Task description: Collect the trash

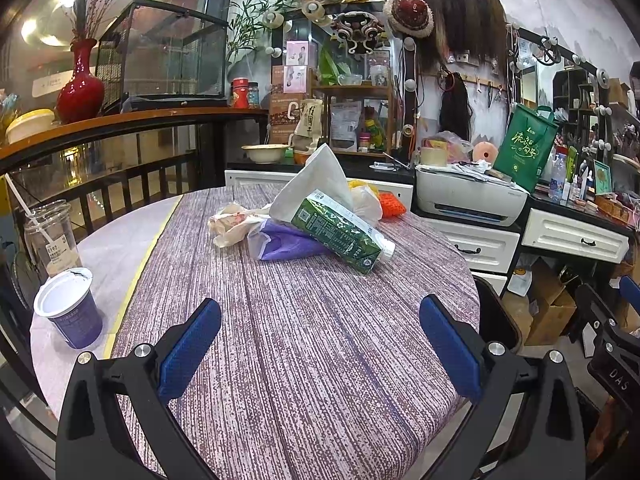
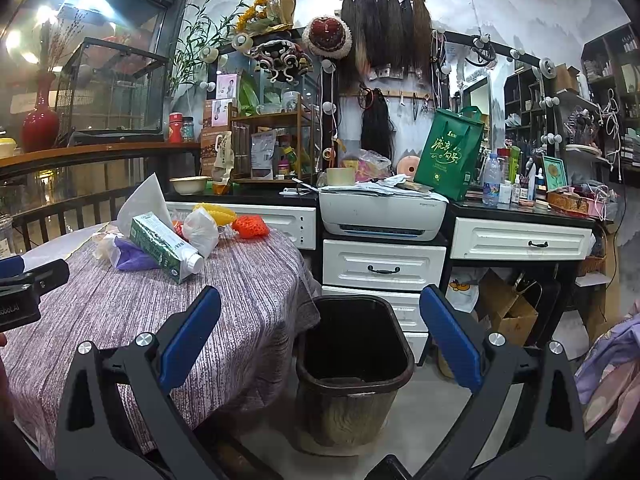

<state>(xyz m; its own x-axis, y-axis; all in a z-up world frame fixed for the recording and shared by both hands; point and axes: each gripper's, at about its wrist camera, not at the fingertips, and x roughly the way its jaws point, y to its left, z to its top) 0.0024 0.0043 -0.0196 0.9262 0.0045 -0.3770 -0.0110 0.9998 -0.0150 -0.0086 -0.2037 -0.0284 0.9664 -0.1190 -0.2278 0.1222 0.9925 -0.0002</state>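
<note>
The left gripper (image 1: pixel 320 344) hangs over the near part of the round table (image 1: pixel 320 380). Its blue fingers (image 1: pixel 190 350) stand wide apart, with nothing between them and touching nothing. The right gripper (image 2: pixel 320 344) is also spread wide and empty. It hangs to the right of the table, above a dark trash bin (image 2: pixel 394 350) that stands on the floor just beside the table edge.

To the left on the table, a purple paper cup (image 1: pixel 72 308) stands upright near the edge, and behind it a clear plastic cup (image 1: pixel 50 236) with a straw.

Farther back, near the middle of the table, lies the pile of trash. A green carton (image 1: pixel 344 232) lies on its side on top, tilted. Its long axis runs from the back left to the front right, and its white cap end points to the right and toward the camera. Under it lies a purple wrapper (image 1: pixel 284 246), at its left a crumpled paper wrapper (image 1: pixel 232 224), and behind it a white tissue (image 1: pixel 316 180) that stands up. An orange net (image 1: pixel 390 204) lies at the far edge.

The table wears a purple striped cloth. Behind it a white printer (image 2: pixel 382 212) stands on white drawers (image 2: pixel 384 264), with a green bag (image 2: pixel 450 154) next to it.
</note>
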